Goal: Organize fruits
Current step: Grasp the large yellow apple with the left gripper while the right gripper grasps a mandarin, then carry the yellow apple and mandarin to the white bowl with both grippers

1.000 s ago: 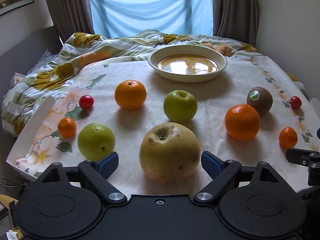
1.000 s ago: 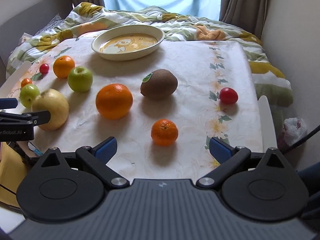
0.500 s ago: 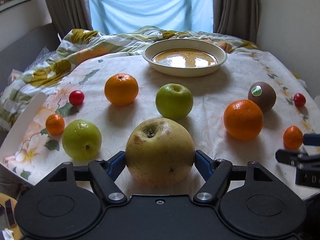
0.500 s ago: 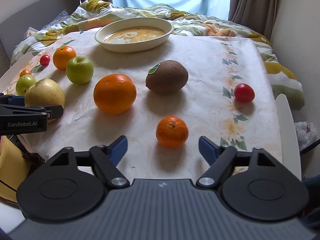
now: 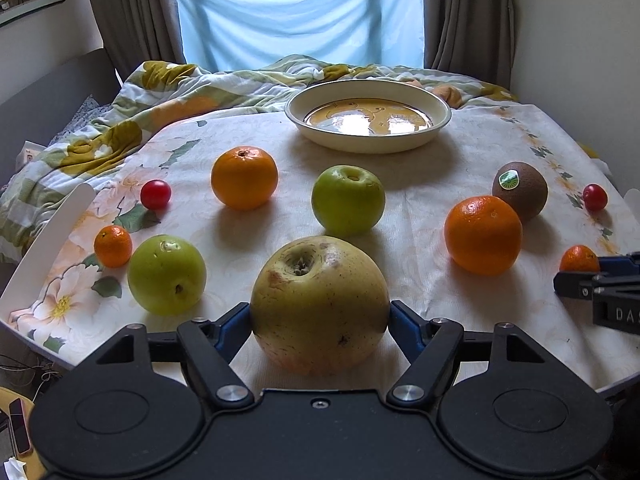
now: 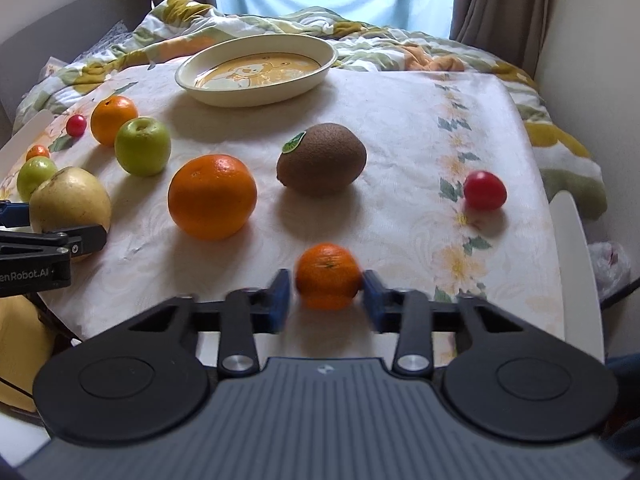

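Left hand-held gripper (image 5: 320, 322) has its blue pads pressed on both sides of the big yellow apple (image 5: 319, 306), which sits on the table (image 5: 440, 184) at the near edge. My right hand-held gripper (image 6: 327, 296) has closed down on the small mandarin (image 6: 328, 275); its pads are blurred, but they sit at the fruit's flanks, also near the front edge.

Moving outward in the left view, a green apple (image 5: 167, 275) lies just left of the yellow one, with a second small mandarin (image 5: 113, 245) and a cherry tomato (image 5: 155, 194) beyond it. Another green apple (image 5: 348, 200) sits behind the yellow one, and an orange (image 5: 244, 178) to its left.

From the right view, a large orange (image 6: 212, 196) and a kiwi (image 6: 322, 159) with a green sticker lie beyond the held mandarin, apart from each other. A second tomato (image 6: 484, 190) sits off to the right.

At the far side of the table stands a cream bowl (image 6: 256, 92), holding no fruit. A flowered blanket (image 5: 120, 128) is bunched behind it.
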`<move>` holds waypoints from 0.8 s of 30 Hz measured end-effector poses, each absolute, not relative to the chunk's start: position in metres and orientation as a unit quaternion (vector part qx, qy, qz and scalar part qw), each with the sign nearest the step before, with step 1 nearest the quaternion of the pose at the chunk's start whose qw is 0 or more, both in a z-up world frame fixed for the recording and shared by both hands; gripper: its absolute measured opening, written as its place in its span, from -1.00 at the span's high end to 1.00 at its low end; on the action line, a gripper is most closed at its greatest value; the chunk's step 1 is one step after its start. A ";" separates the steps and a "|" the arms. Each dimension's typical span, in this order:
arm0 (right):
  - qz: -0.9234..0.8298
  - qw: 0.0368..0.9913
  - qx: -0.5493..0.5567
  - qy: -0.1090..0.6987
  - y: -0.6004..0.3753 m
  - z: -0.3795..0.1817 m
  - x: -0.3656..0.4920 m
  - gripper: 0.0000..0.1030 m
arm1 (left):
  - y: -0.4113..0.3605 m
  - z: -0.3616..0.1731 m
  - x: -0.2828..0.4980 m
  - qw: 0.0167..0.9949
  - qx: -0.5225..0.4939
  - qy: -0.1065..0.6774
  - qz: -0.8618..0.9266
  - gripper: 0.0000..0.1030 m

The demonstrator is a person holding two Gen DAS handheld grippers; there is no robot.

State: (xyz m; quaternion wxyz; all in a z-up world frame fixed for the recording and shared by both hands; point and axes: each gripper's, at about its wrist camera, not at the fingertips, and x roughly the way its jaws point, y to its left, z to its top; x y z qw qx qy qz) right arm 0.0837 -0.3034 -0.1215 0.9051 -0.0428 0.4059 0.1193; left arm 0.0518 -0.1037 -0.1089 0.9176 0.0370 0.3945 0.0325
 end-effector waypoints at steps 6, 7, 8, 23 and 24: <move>0.129 0.907 -0.045 0.398 -0.301 -0.110 0.082 0.01 | -0.103 -0.096 0.045 0.921 0.029 0.387 0.027 -0.50; 0.131 0.907 -0.045 0.397 -0.300 -0.107 0.082 0.01 | -0.103 -0.092 0.043 0.922 0.027 0.384 0.027 -0.50; 0.134 0.908 -0.046 0.395 -0.300 -0.102 0.081 0.01 | -0.103 -0.085 0.042 0.924 0.026 0.380 0.027 -0.50; 0.158 0.921 -0.067 0.350 -0.297 -0.005 0.097 0.01 | -0.073 0.023 0.071 0.947 -0.013 0.321 0.016 -0.51; 0.153 0.923 -0.070 0.346 -0.296 0.000 0.101 0.01 | -0.070 0.028 0.077 0.948 -0.013 0.317 0.014 -0.51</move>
